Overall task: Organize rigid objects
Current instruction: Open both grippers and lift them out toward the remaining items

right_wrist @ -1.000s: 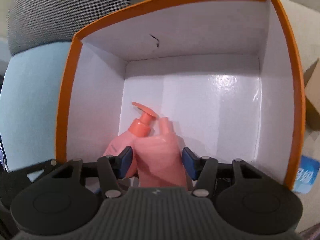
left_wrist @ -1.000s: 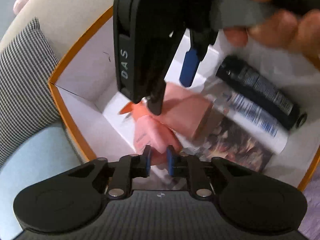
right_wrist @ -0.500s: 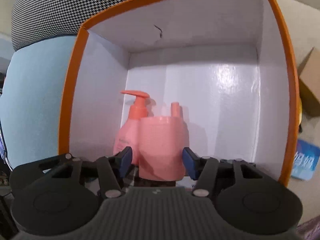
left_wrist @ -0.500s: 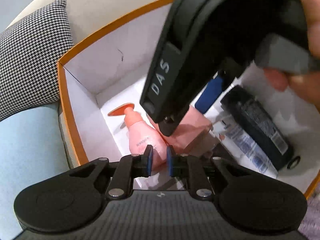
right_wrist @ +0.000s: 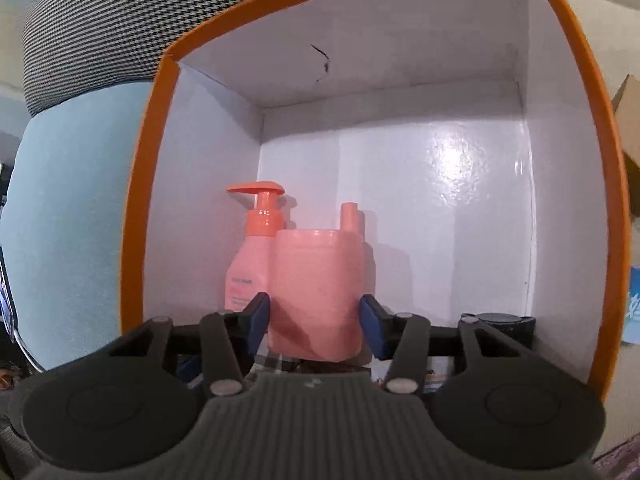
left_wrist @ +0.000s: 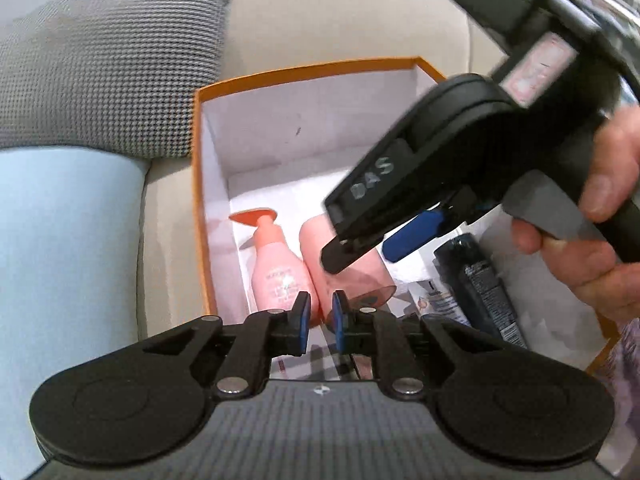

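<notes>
Inside the orange-rimmed box [right_wrist: 144, 208] the pump bottle [right_wrist: 252, 256] now stands upright against the box's left wall, where a second ago it lay tipped with its pump head slanted across the floor. The pink jar [right_wrist: 316, 292] has come upright too and sits just right of the bottle, touching or nearly touching it. The right hand-held gripper [right_wrist: 316, 320] brackets the jar near its base, its jaws closing, with both blue pads at the jar's sides; whether they already press on it is hard to tell from the wrist view, though the left pad looks to be in contact. The left hand-held gripper [left_wrist: 319, 316] has pulled back and up from the box since a second ago, so that more of the box and the checked cushion [left_wrist: 112, 68] beyond it now show; its jaws stand close together with nothing between them. To the right of the jar, a dark tube [left_wrist: 476, 280] and a white labelled tube [left_wrist: 440, 304] lie flat on the box floor (their far ends are hidden behind the right gripper's body). Judged from this, the two pink items are now ordered upright by the left wall, and the lying tubes are likely what remains to be stood or lined up
</notes>
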Demonstrator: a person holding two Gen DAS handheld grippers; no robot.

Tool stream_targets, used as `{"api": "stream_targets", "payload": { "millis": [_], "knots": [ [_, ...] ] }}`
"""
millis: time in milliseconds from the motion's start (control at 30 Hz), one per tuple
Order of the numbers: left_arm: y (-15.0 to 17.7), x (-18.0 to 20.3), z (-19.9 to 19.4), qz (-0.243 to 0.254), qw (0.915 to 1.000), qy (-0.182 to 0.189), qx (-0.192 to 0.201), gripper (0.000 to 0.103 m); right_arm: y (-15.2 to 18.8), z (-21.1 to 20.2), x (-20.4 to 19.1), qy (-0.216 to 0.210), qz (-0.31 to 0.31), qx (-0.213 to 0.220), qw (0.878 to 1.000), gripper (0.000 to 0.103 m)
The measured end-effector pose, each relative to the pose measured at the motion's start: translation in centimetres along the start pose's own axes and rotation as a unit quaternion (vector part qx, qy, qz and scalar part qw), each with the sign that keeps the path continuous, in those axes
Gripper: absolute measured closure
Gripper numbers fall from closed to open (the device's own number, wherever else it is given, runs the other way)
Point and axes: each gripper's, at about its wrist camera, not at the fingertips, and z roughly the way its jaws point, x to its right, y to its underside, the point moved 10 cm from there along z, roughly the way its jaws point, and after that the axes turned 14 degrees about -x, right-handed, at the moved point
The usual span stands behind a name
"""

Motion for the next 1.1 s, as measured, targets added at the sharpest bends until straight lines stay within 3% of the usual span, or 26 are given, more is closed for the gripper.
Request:
{"api": "stream_targets", "payload": {
  "millis": [167, 367, 533, 600, 800, 933, 1100],
  "knots": [
    [0.5, -0.2, -1.5, -0.049, 0.9983, 0.032, 0.008, 0.086, 0.7, -2.5, -0.2, 0.032, -0.041, 0.036, 0.998, 0.051],
    [-0.7, 2.0, -4.6, -0.045, 0.9965, 0.054, 0.044, 0.086, 2.7, -7.0, 0.2, 0.041, -0.088, 0.095, 0.991, 0.051],
    [-2.6, 6.1, -6.5, 0.001, 0.9947, 0.079, 0.066, 0.086, 4.4, -11.0, 3.1, 0.038, -0.080, 0.142, 0.986, 0.051],
    [-3.4, 7.9, -6.8, 0.026, 0.9938, 0.083, 0.069, 0.086, 5.0, -12.8, 4.9, 0.025, -0.067, 0.158, 0.985, 0.065],
    [-5.2, 12.7, -6.3, 0.111, 0.9888, 0.079, 0.061, 0.086, 6.4, -16.2, 10.5, 0.053, -0.024, 0.204, 0.977, 0.061],
    [-5.6, 16.0, -5.1, 0.198, 0.9771, 0.061, 0.046, 0.084, 7.1, -16.3, 14.3, 0.074, 0.008, 0.202, 0.976, 0.061],
    [-5.6, 20.3, -1.8, 0.325, 0.9457, 0.011, 0.007, 0.074, 7.5, -14.6, 18.1, 0.099, 0.035, 0.193, 0.976, 0.061]
  ]
}}
